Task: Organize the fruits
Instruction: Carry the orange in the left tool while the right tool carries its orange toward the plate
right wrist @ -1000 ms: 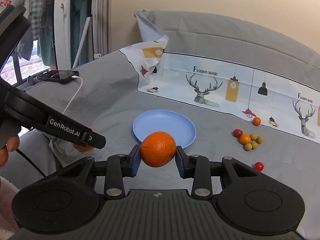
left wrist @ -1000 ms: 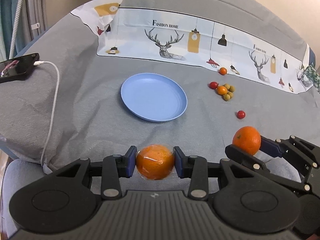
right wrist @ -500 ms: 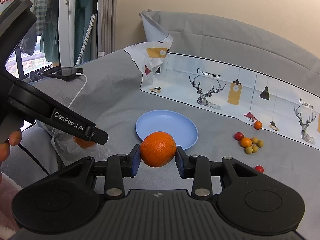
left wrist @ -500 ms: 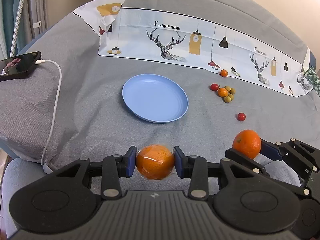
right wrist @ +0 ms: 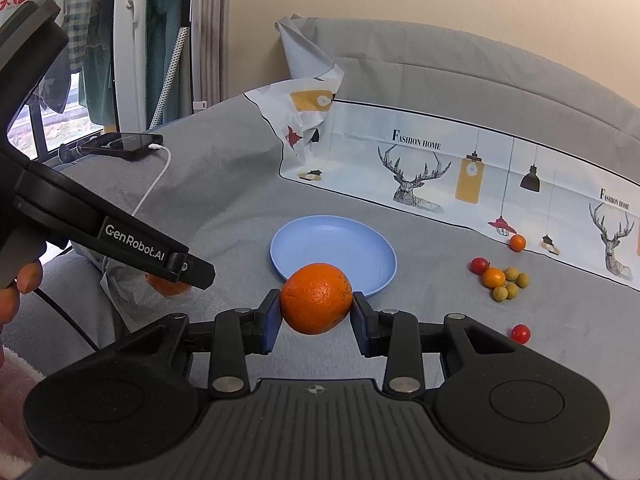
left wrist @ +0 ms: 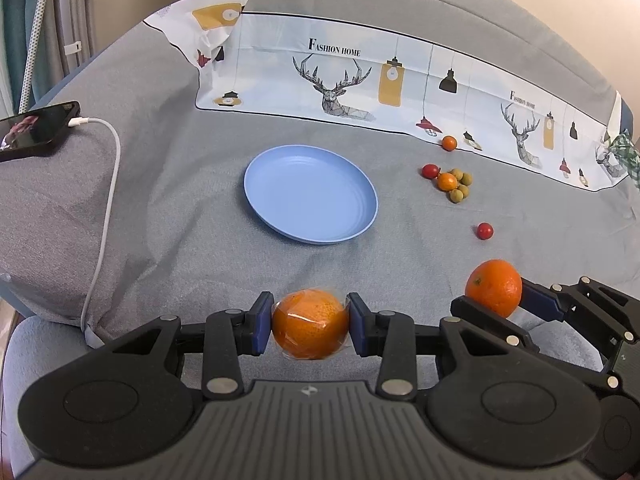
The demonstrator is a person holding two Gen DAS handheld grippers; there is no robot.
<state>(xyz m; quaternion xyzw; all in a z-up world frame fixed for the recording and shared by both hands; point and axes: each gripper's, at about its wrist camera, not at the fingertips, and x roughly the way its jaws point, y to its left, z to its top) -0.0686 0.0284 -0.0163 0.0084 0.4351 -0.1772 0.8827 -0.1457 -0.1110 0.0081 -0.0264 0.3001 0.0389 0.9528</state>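
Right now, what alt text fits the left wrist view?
The left gripper clamps a wrapped orange above a grey cloth. Beyond lie an empty blue plate and small fruits; the right gripper holds another orange.

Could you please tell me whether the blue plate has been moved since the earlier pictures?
No. The blue plate lies where it lay, left of the small fruit cluster and below the printed cloth.

The blue plate (left wrist: 311, 194) looks like smooth matt plastic. The grey bed cover (left wrist: 168, 216) is woven cloth. At six o'clock, the wrapped orange (left wrist: 310, 329) shines under glossy film.
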